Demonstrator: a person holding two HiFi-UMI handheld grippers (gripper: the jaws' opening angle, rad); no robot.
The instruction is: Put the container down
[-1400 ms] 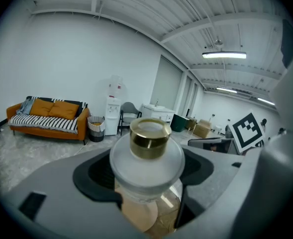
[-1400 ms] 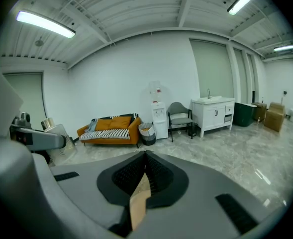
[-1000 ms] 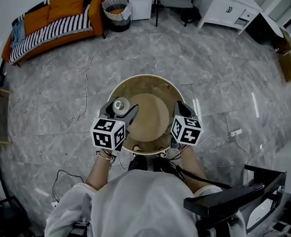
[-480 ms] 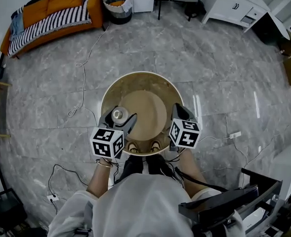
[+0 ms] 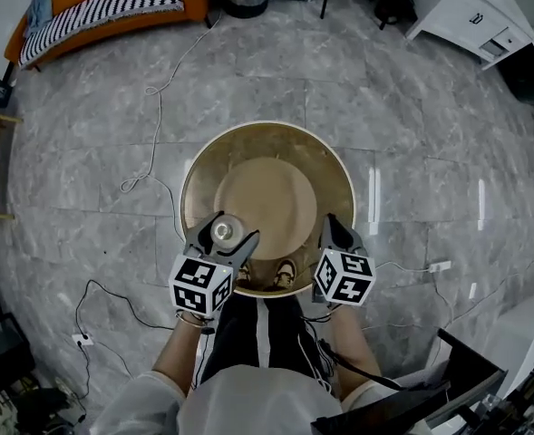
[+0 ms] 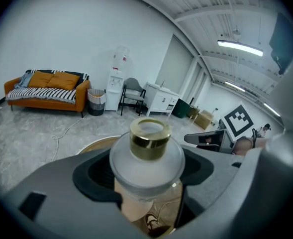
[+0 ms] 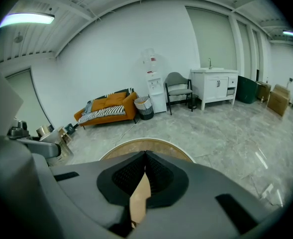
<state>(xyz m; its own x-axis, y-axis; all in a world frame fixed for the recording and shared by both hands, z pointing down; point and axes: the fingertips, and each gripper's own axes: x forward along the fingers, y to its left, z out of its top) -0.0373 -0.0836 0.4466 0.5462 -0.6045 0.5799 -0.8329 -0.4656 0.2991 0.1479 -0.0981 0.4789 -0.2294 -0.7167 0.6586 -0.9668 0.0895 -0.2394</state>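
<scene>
Two grippers are in view, both over the near edge of a round tan table (image 5: pixel 194 166), the side closest to the person.

Left gripper (image 5: pixel 224 231): the jaws are clamped on a container (image 6: pixel 145 158), one on each side of its body. The container is a frosted, translucent jar with a gold ring cap (image 6: pixel 149 133) and stands upright between the jaws, neck uppermost. Seen from the head view, it sits above the table's outer ring, just inside the rim. No view shows whether its base touches the table top. The marker cube (image 5: pixel 199 284) sits behind the jaws, toward the person's wrist.

Right gripper (image 5: pixel 332 229): the jaws are brought together at the tips and hold nothing. The narrow gap below the tips shows only a tan sliver behind it. This gripper is beside the left one and well apart from it. Its own marker cube (image 5: pixel 344 277) sits behind the jaws.

Surroundings: an orange sofa (image 6: pixel 47 88) with a striped throw stands far ahead of the left jaws against the wall. A white water dispenser (image 6: pixel 117 78) stands to its right. A loose white cable (image 5: pixel 149 152) lies on the grey tiled floor beyond the table.
</scene>
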